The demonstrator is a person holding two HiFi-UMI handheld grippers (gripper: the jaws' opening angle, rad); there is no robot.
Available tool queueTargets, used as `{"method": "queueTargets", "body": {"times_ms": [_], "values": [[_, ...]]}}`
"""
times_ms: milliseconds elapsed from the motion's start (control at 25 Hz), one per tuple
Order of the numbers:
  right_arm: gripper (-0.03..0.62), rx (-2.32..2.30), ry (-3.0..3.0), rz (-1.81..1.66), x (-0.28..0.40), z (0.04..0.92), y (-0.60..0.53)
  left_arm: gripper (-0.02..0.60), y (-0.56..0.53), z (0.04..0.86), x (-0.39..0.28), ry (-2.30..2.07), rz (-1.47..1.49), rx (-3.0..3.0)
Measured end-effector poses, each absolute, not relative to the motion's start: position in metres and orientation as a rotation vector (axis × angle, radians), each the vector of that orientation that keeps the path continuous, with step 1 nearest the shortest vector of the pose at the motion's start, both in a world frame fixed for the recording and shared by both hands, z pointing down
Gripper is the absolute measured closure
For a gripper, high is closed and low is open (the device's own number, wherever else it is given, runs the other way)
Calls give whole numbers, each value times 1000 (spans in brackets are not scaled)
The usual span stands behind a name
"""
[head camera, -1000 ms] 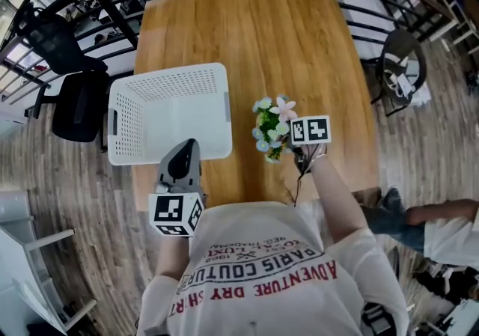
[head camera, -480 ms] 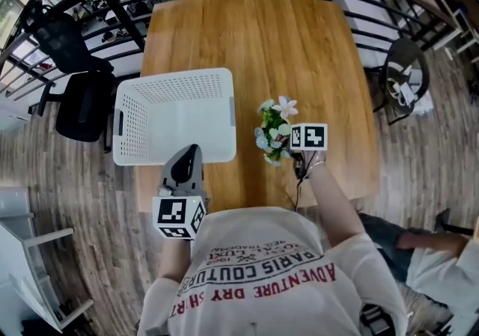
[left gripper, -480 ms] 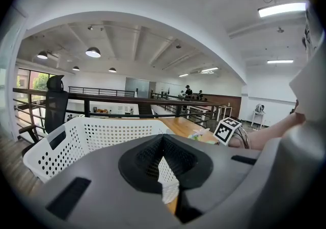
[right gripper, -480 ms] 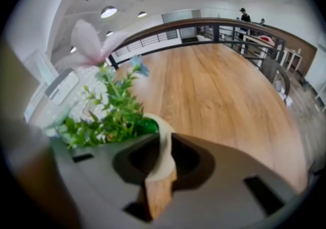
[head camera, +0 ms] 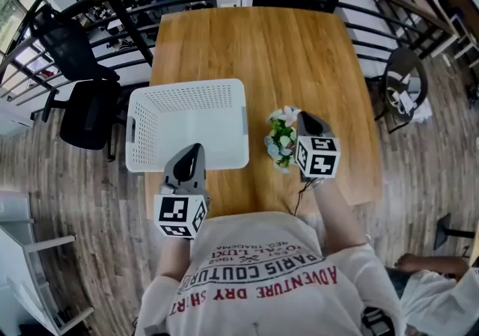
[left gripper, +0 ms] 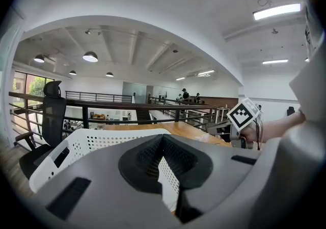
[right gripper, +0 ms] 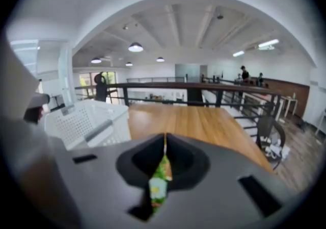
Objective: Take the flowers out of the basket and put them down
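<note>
One basket (head camera: 187,96) overhanging table (head camera: 254,50) edge, flowers (head camera: 282,140) near

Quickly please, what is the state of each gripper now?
Left gripper: closed, holding nothing.
Right gripper: jaws closing on the flowers, which are pinched between them.

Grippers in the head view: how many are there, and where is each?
2. Left gripper by the white basket's near rim, claw shut, empty. Right gripper right of the basket, claw closing on the flowers over the table.
</note>
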State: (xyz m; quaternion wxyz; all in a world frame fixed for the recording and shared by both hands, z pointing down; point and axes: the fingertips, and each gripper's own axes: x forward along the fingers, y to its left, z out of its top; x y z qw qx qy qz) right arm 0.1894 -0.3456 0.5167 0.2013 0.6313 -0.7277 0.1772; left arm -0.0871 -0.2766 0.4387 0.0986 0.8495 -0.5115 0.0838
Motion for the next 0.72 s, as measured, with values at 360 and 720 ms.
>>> {"method": "queueTargets", "body": {"times_ms": [360,720], "values": [[565,1649,-2398,192,82,442,-331,555,-289,424,-130,-1559,210,2528],[566,1557,-2479,166,37,441,-329,555,-300,421,-155,-1583,194,2525]]}}
